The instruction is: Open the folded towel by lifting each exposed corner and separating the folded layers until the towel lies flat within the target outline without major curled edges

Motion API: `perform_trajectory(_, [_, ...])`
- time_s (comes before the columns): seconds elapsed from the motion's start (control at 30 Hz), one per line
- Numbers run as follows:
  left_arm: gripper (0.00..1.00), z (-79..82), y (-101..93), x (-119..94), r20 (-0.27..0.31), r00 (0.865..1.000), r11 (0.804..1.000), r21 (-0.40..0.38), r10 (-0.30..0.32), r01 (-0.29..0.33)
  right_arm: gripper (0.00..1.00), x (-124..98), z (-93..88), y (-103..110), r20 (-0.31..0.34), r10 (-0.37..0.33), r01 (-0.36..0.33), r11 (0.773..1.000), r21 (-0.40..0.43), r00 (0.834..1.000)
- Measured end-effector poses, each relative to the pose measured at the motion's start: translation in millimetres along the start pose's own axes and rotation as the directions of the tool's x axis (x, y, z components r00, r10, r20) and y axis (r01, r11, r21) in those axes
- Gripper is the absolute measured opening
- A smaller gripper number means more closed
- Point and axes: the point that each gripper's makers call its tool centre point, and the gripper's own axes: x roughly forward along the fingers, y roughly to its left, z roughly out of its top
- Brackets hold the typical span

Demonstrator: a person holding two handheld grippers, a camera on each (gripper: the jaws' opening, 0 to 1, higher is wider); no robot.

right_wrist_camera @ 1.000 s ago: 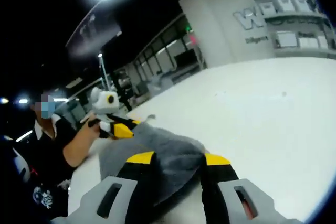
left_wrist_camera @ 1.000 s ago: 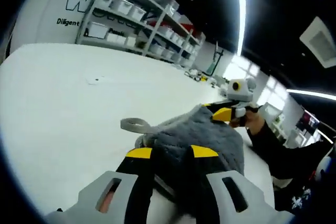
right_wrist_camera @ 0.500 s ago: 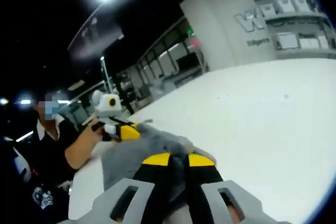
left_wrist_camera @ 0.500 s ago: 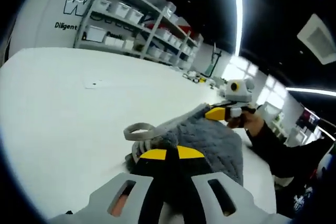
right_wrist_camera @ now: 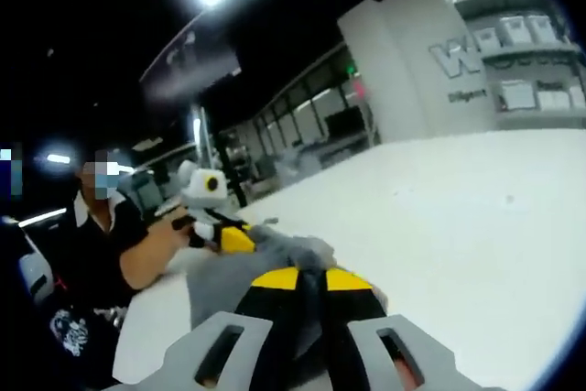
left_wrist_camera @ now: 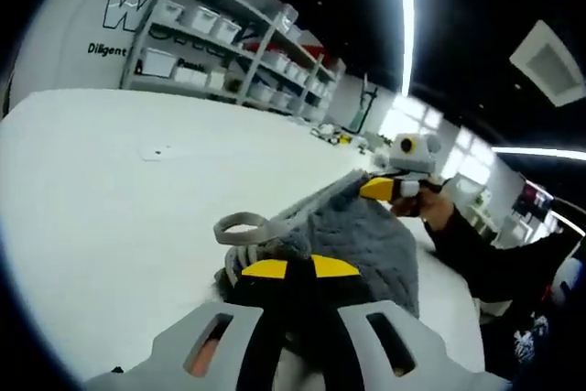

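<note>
Both tongs pinched shut on the grey towel: left tongs at near edge, right tongs opp side. Towel bunched on white bench. Looks soft, floppy, light; grab corners, not the hanging loop.

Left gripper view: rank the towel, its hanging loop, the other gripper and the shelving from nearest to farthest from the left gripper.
1. Grey towel, clamped in the left gripper.
2. Hanging loop, just beyond, left.
3. Right gripper, at the towel's far edge, right.
4. Shelving, across the white table, upper left.
</note>
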Motion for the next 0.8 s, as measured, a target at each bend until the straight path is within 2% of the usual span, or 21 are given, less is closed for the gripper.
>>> perform_trajectory(0.07, [0.41, -1.9, 6.7, 3, -0.004, 0.999, 0.998, 0.039, 0.040, -0.040, 0.01, 0, 0.8, 2, 0.004, 0.011, -0.011, 1.000, -0.010, 1.000])
perform_trajectory(0.1, [0.45, -2.6, 9.5, 4, -0.003, 0.998, 0.996, 0.063, 0.058, -0.058, 0.01, 0, 2.5, 6, 0.012, 0.026, -0.025, 0.999, -0.021, 1.000])
perform_trajectory(0.2, [0.46, -2.8, 8.9, 7, 0.001, 0.999, 0.998, 0.042, 0.050, -0.050, 0.01, -1, 10.3, 15, 0.051, 0.072, -0.070, 0.996, -0.050, 0.996])
perform_trajectory(0.4, [0.51, 2.7, 6.2, 10, 0.035, 0.999, 0.998, 0.059, 0.034, -0.036, 0.00, -3, 18.1, 29, 0.083, 0.122, -0.113, 0.988, -0.105, 0.989])
perform_trajectory(0.43, [0.50, 0.8, 5.0, 11, 0.022, 0.999, 0.998, 0.052, 0.028, -0.029, 0.00, -3, 19.0, 31, 0.084, 0.131, -0.121, 0.986, -0.117, 0.988])
perform_trajectory(0.5, [0.41, 0.4, 5.2, 12, 0.019, 0.999, 0.998, 0.055, 0.031, -0.032, 0.00, -3, 19.8, 34, 0.083, 0.142, -0.130, 0.983, -0.130, 0.986])
perform_trajectory(0.53, [0.33, 1.3, 4.0, 12, 0.019, 1.000, 0.999, 0.032, 0.023, -0.023, 0.00, -3, 20.0, 34, 0.084, 0.144, -0.133, 0.983, -0.130, 0.986])
perform_trajectory(0.57, [0.21, 1.1, -0.3, 11, 0.015, 1.000, 1.000, 0.004, 0.000, 0.000, 0.00, -2, 19.8, 34, 0.082, 0.144, -0.133, 0.983, -0.128, 0.986])
perform_trajectory(0.63, [0.09, 3.1, 1.1, 9, 0.016, 1.000, 1.000, 0.004, 0.005, -0.005, 0.00, -2, 17.9, 33, 0.070, 0.137, -0.127, 0.983, -0.132, 0.988])
perform_trajectory(0.8, [0.04, 5.2, -5.4, 8, 0.017, 1.000, 1.000, 0.026, -0.008, 0.008, 0.00, -3, 18.8, 33, 0.067, 0.135, -0.125, 0.983, -0.133, 0.989])
